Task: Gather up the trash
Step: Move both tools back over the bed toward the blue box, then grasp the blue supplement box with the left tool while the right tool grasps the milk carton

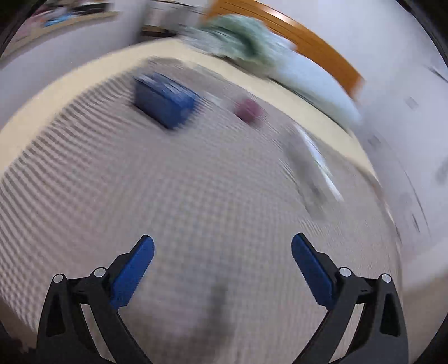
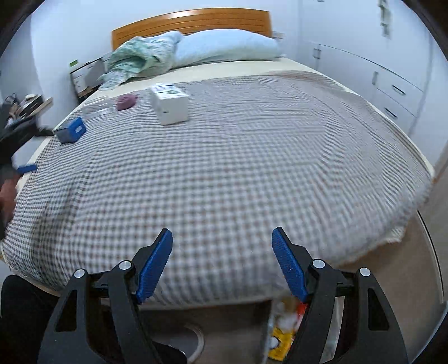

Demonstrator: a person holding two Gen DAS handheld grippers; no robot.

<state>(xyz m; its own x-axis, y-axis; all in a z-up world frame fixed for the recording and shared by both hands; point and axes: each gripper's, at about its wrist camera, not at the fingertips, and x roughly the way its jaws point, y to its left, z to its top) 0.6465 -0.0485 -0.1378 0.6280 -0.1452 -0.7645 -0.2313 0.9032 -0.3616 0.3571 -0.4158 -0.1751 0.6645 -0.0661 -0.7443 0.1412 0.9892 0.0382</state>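
On the checked bedspread lie a blue box, a purple crumpled lump, a clear plastic piece and a white box. The left wrist view is blurred; it shows the blue box, the purple lump and a grey-white blurred shape. My left gripper is open and empty above the bedspread; one of its blue pads shows at the bed's left edge. My right gripper is open and empty over the bed's foot.
A trash bag or bin with white and yellow waste sits on the floor below the right gripper. Pillow, green cloth and wooden headboard are at the far end. White cabinets stand at right, a cluttered nightstand at left.
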